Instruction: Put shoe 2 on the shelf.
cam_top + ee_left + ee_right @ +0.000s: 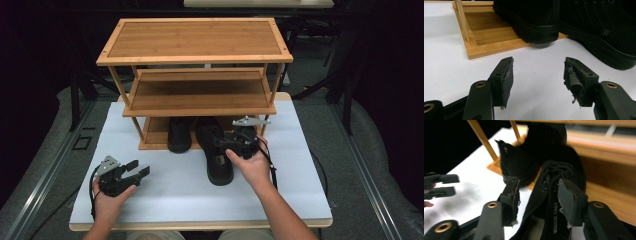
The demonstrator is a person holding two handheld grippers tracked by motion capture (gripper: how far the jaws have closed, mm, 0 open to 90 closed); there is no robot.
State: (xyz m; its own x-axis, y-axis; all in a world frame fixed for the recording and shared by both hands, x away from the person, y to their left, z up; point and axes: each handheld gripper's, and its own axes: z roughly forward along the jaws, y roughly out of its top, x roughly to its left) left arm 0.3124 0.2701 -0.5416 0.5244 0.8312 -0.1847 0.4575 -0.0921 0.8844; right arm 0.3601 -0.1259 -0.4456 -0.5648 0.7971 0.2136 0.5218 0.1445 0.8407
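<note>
A bamboo rack (195,50) with three tiers stands at the far side of the white worktop (165,200). One black shoe (179,136) already sits on the bottom tier, heel toward the near edge. A second shoe (218,155) lies with its toe at that tier and its heel out on the worktop, just right of the first. The right tool (239,142) straddles this shoe at the tongue and laces, its jaws one on each side of the collar (whether they are pinching the fabric or merely bracketing it I cannot tell from the blurred right gripper view). That hold at the opening probably suits sliding the shoe forward beside its mate. The left tool (141,169) rests on the worktop near left, jaws spread wide and empty, aimed toward the shoes, seemingly parked out of the way
</note>
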